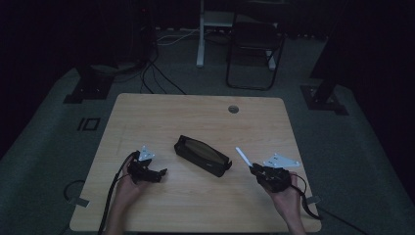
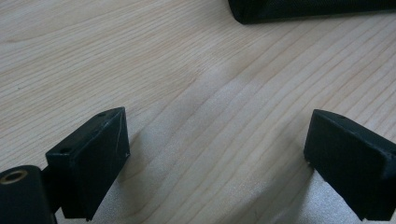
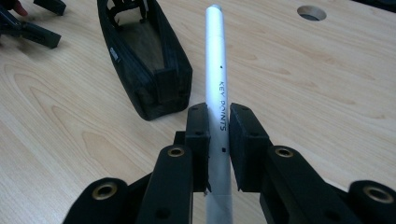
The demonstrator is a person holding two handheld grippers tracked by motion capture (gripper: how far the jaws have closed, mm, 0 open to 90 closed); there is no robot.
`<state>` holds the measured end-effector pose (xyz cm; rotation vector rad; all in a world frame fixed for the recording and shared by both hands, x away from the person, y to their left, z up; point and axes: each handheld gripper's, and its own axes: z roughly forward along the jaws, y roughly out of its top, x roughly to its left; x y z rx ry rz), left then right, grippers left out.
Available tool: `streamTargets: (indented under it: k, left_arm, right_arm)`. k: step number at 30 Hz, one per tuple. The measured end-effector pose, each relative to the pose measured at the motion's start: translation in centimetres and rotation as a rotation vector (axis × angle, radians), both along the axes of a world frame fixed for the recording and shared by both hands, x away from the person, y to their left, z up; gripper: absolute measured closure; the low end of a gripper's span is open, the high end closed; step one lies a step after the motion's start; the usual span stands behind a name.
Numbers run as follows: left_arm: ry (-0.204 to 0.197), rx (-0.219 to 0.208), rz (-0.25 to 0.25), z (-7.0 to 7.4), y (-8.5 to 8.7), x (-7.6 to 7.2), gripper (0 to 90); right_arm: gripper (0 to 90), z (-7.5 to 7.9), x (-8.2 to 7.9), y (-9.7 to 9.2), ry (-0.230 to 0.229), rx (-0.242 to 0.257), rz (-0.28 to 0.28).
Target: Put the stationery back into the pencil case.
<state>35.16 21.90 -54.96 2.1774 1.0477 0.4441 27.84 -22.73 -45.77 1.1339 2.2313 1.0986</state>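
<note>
**Pen in hand, open case off to the left**

Holding a white pen [image 3: 217, 74] clamped between its two pads, the right gripper [image 1: 255, 170] sits at the near right of the table [image 1: 147, 110], with the barrel running straight out beyond the jaws and its free tip aimed up and away from the person. The lettering on the barrel reads "KEY POINTS".

The black pencil case [image 1: 202, 155] lies toward the table's middle, left of and a little beyond that gripper — unzipped, its brown lining showing. Its long axis runs diagonally, far-left to near-right, so the near end is the one closest to the pen. In the right gripper view the pen stands just beside the case's end, not yet over the opening; my judgement is that the pen must swing left and line up with that diagonal.

The left gripper [image 1: 161, 172], jaws spread wide and empty, rests on the case's other side — about as near.
</note>
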Motion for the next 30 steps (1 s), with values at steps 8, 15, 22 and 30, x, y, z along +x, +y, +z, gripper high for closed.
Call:
streamTargets:
  k: [8, 15, 22, 30]
  left_arm:
    - [0.0, 0.0, 0.0, 0.0, 0.0, 0.0, 7.1]
    - [0.0, 0.0, 0.0, 0.0, 0.0, 0.0, 7.1]
    - [0.0, 0.0, 0.0, 0.0, 0.0, 0.0, 7.1]
    - [0.0, 0.0, 0.0, 0.0, 0.0, 0.0, 7.1]
  right_arm:
    - [79.0, 0.8, 0.2, 0.2, -0.016, -0.004, 0.01]
    - [79.0, 1.4, 0.5, 0.4, -0.021, -0.007, 0.019]
    - [79.0, 1.7, 0.6, 0.7, -0.024, -0.011, 0.033]
    - [79.0, 2.2, 0.7, 1.1, -0.034, -0.014, 0.045]
